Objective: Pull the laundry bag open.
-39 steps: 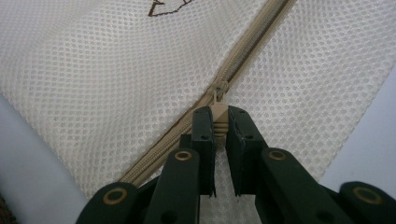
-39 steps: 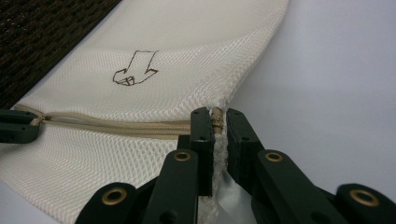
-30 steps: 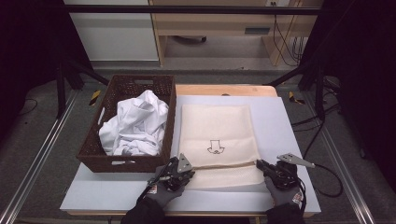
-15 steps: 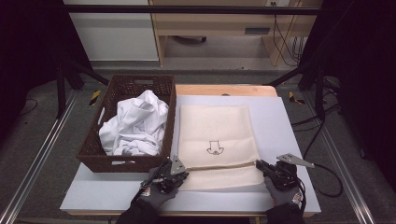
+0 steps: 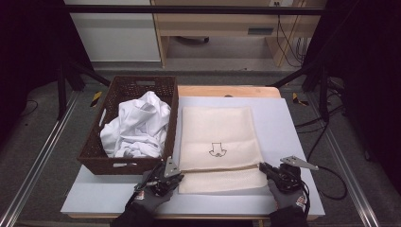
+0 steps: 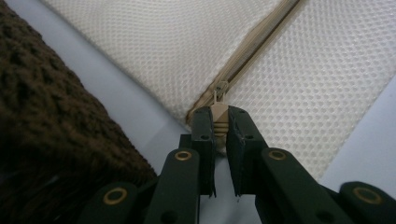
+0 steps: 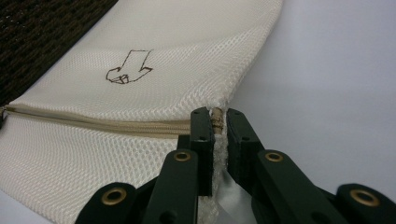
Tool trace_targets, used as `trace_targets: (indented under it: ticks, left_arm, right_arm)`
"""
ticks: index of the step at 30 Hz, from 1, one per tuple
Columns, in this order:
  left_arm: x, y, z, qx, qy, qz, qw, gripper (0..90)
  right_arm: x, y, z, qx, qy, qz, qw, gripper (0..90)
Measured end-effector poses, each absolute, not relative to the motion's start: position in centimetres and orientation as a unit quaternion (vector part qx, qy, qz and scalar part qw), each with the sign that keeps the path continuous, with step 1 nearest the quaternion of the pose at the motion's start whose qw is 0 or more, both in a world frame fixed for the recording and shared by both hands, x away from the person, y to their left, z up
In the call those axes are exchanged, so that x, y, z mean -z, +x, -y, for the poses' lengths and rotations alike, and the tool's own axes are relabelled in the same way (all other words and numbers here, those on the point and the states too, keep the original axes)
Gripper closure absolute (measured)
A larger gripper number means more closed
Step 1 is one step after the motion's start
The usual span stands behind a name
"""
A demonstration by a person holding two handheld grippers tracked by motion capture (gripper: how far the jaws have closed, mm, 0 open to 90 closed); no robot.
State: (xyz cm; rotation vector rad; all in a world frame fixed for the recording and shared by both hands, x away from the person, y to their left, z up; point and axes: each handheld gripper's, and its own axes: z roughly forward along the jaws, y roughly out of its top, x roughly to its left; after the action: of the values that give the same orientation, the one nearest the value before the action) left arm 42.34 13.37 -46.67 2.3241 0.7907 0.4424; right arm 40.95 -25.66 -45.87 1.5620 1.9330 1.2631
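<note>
The left tool (image 6: 220, 122) is clamped on the zipper pull (image 6: 219, 116) of the mesh laundry bag (image 5: 217, 137); the right tool (image 7: 215, 122) pinches the bag's far zipper end, keeping it taut for opening

This looks like a lab. A table (image 5: 293, 142) stands inside a metal frame (image 5: 189, 9), dark curtains (image 5: 28, 47) hang at the sides, and loose cables (image 5: 288, 42) run along the back wall.
</note>
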Motion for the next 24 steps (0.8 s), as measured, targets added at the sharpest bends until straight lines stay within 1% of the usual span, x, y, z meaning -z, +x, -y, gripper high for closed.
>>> trace_targets:
  ticks: [4, 5, 16, 17, 18, 19, 20, 21, 22, 23, 24]
  left_arm:
    - [46.9, 42.4, -14.2, -0.169, 0.882, -0.310, 0.313, 81.2]
    - [47.1, 42.3, -14.7, -0.161, 0.882, -0.311, 0.315, 81.2]
    - [47.3, 42.3, -14.9, -0.176, 0.872, -0.327, 0.319, 80.8]
    - [47.3, 42.3, -15.0, -0.178, 0.871, -0.330, 0.318, 80.5]
    - [47.4, 42.3, -15.0, -0.180, 0.870, -0.330, 0.320, 80.5]
    - [47.4, 42.2, -15.0, -0.178, 0.868, -0.334, 0.322, 79.9]
    - [47.3, 42.1, -15.1, -0.177, 0.865, -0.338, 0.326, 79.9]
    - [47.2, 42.0, -15.4, -0.170, 0.860, -0.342, 0.339, 77.0]
    - [47.2, 42.0, -15.4, -0.170, 0.860, -0.342, 0.339, 75.1]
    - [47.0, 41.7, -15.6, -0.165, 0.854, -0.349, 0.348, 75.1]
    - [46.9, 41.3, -15.9, -0.166, 0.847, -0.356, 0.358, 71.7]
  right_arm:
    - [45.9, 40.9, 25.7, -0.443, 0.555, -0.681, 0.180, 83.0]
    - [45.9, 40.9, 26.0, -0.446, 0.558, -0.677, 0.175, 83.0]
    - [46.4, 41.0, 25.6, -0.434, 0.557, -0.688, 0.166, 82.4]
    - [46.8, 41.1, 25.4, -0.422, 0.558, -0.697, 0.158, 80.3]
    - [46.8, 41.1, 25.4, -0.422, 0.558, -0.697, 0.158, 80.3]
    - [47.1, 41.2, 25.2, -0.411, 0.557, -0.704, 0.160, 76.1]
    - [47.1, 41.2, 25.2, -0.411, 0.557, -0.704, 0.160, 76.1]
    - [47.0, 41.1, 25.3, -0.413, 0.553, -0.703, 0.171, 68.1]
    - [47.0, 41.1, 25.3, -0.413, 0.553, -0.703, 0.171, 68.1]
    - [46.9, 41.1, 25.3, -0.416, 0.550, -0.702, 0.178, 64.6]
    - [46.7, 41.0, 25.3, -0.424, 0.542, -0.696, 0.203, 57.1]
